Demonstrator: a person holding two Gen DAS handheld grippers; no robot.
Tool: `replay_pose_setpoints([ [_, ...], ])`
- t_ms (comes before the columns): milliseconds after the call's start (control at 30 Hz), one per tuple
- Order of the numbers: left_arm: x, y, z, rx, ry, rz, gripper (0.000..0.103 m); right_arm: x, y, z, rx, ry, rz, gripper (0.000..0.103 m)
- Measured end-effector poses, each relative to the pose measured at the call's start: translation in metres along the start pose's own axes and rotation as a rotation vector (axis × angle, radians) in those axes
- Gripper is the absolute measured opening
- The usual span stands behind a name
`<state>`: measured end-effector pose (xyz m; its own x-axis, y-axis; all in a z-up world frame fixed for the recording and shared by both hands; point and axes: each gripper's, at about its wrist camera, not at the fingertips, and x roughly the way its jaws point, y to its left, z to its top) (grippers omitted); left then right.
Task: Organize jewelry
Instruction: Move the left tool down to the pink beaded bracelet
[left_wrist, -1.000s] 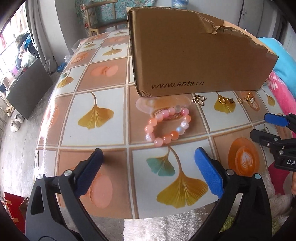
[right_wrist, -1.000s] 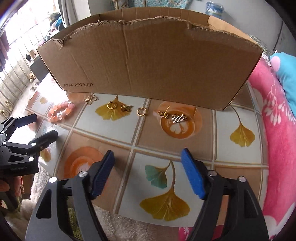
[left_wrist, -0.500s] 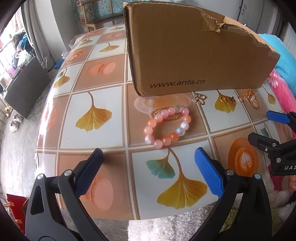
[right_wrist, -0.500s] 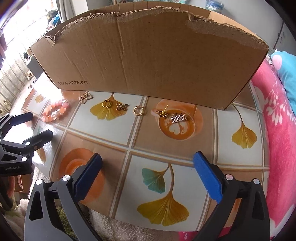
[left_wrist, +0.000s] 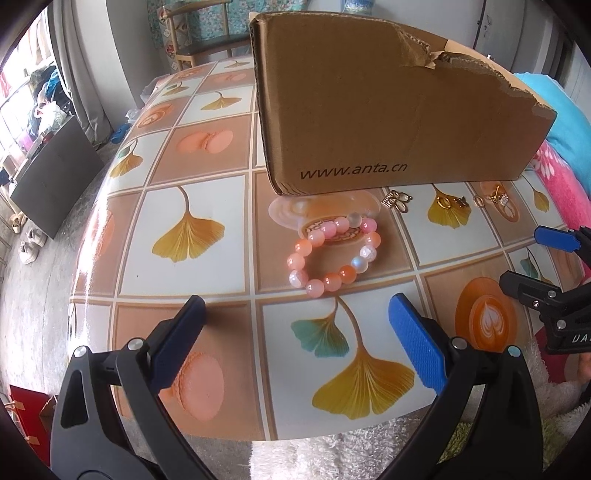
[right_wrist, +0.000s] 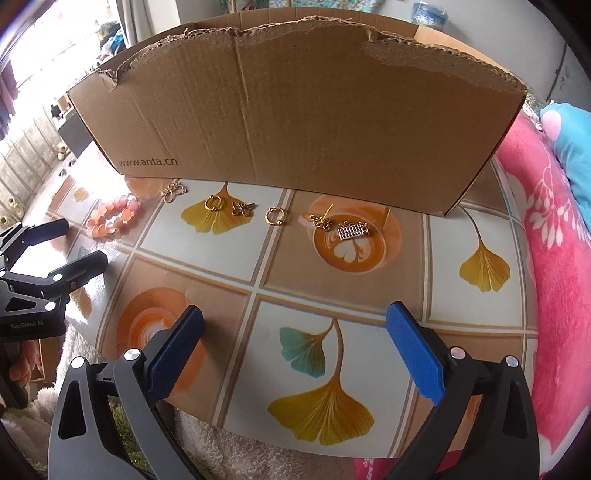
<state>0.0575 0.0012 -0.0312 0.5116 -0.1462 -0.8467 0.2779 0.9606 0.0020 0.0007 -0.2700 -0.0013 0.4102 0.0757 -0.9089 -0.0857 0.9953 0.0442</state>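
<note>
A pink bead bracelet (left_wrist: 334, 254) lies on the table just beyond my open, empty left gripper (left_wrist: 295, 328); it also shows in the right wrist view (right_wrist: 112, 218). A row of small gold pieces lies before the cardboard box (right_wrist: 295, 110): a looped charm (right_wrist: 173, 192), a ring (right_wrist: 213, 202), a butterfly (right_wrist: 243, 209), a second ring (right_wrist: 275, 216) and a chain with a pendant (right_wrist: 345, 228). My right gripper (right_wrist: 295, 332) is open and empty, well short of them. Each gripper shows in the other's view, the left one (right_wrist: 55, 247) and the right one (left_wrist: 535, 258).
The table (left_wrist: 184, 288) has a tiled ginkgo-leaf cloth. The open cardboard box (left_wrist: 388, 110) stands at the back. A pink and blue blanket (right_wrist: 554, 240) lies to the right. White fluffy fabric (left_wrist: 332, 454) is below the front edge.
My right gripper has opened wider and drawn back a little. My left gripper has barely moved. The jewelry has not moved.
</note>
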Motion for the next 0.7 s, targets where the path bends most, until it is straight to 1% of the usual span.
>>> replay_pose_setpoints([
  [67,0.000,0.000,0.002,0.003,0.023,-0.004,0.096,-0.002,-0.006,0.000,0.020,0.021,0.004,0.097],
  [100,0.000,0.001,0.004,0.005,0.040,-0.006,0.096,-0.004,-0.010,0.001,0.038,0.016,0.020,0.097],
  [167,0.000,0.002,0.007,0.011,0.069,0.000,0.096,-0.016,-0.019,0.003,0.078,-0.040,0.071,0.097],
  [200,-0.003,0.004,0.009,0.002,0.061,0.005,0.096,-0.022,-0.021,0.004,0.084,-0.064,0.081,0.097],
  [267,-0.013,0.008,0.015,-0.025,0.007,-0.012,0.096,-0.033,-0.026,0.009,0.095,-0.119,0.109,0.096],
  [300,-0.019,0.009,0.020,-0.038,-0.030,-0.022,0.096,-0.038,-0.029,0.010,0.102,-0.135,0.124,0.095],
  [333,-0.024,0.010,0.024,-0.042,-0.060,-0.022,0.096,-0.040,-0.031,0.013,0.113,-0.149,0.143,0.092],
  [400,-0.028,0.010,0.035,-0.038,-0.106,0.004,0.096,-0.043,-0.036,0.023,0.143,-0.168,0.191,0.078],
  [433,-0.029,0.010,0.042,-0.035,-0.120,0.022,0.096,-0.041,-0.036,0.026,0.156,-0.174,0.213,0.075],
  [467,-0.028,0.010,0.047,-0.032,-0.132,0.038,0.096,-0.041,-0.039,0.030,0.171,-0.183,0.245,0.069],
  [533,-0.027,0.009,0.057,-0.020,-0.152,0.069,0.096,-0.040,-0.040,0.037,0.180,-0.191,0.270,0.063],
  [600,-0.024,0.010,0.065,-0.015,-0.161,0.086,0.096,-0.040,-0.041,0.045,0.180,-0.200,0.274,0.055],
  [633,-0.022,0.010,0.069,-0.010,-0.171,0.095,0.096,-0.040,-0.042,0.049,0.183,-0.206,0.278,0.053],
  [700,-0.019,0.010,0.078,0.003,-0.184,0.108,0.096,-0.041,-0.044,0.055,0.197,-0.210,0.300,0.044],
])
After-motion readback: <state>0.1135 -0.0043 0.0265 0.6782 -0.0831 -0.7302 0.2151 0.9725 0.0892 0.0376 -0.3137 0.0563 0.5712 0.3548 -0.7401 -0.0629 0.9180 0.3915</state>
